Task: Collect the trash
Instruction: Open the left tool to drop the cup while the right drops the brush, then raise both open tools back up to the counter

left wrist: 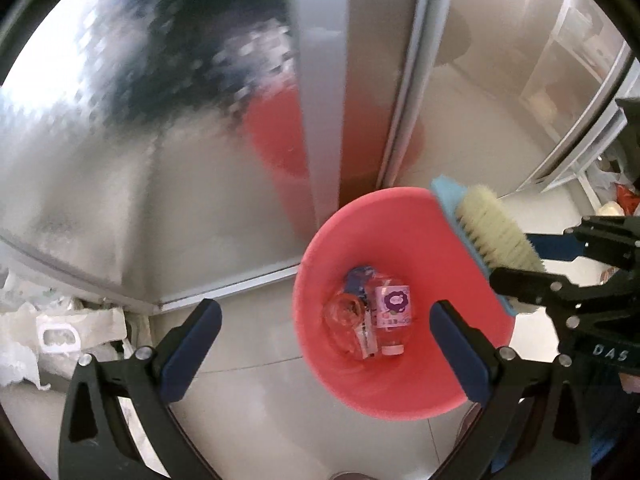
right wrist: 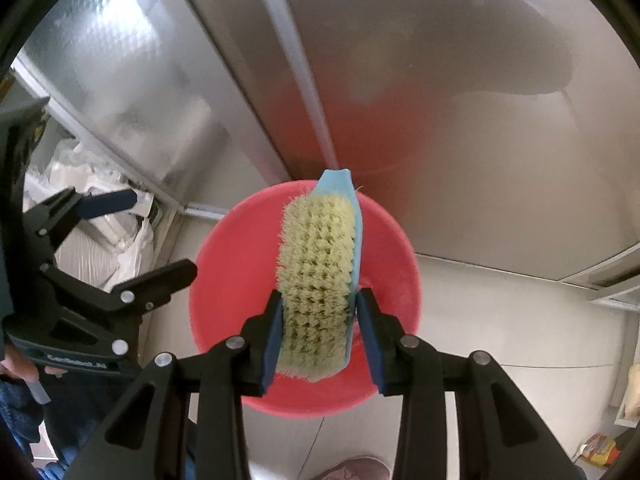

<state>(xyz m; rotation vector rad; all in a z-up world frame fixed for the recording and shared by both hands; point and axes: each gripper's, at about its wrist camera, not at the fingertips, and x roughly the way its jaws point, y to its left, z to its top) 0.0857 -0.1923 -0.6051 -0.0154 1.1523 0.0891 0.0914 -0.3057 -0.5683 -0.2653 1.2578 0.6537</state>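
Note:
A red bin (left wrist: 400, 232) stands on the tiled floor against a metal door frame. Inside it lie a small clear bottle with a purple label (left wrist: 392, 312), a clear wrapper (left wrist: 348, 320) and a blue scrap (left wrist: 358, 280). My left gripper (left wrist: 326, 344) hangs open over the bin's near left side, nothing between its fingers. My right gripper (right wrist: 320, 336) is shut on a scrubbing brush (right wrist: 316, 272) with a light blue back and cream bristles, held over the bin (right wrist: 232, 280). From the left wrist view the brush (left wrist: 492, 228) crosses the bin's right rim.
Frosted glass panels and a grey metal frame (left wrist: 324, 80) rise right behind the bin. White plastic bags (left wrist: 60, 320) are piled at the left. Clutter (left wrist: 616, 196) lies by the shelves at the right. A shoe tip (right wrist: 352, 468) shows at the near edge.

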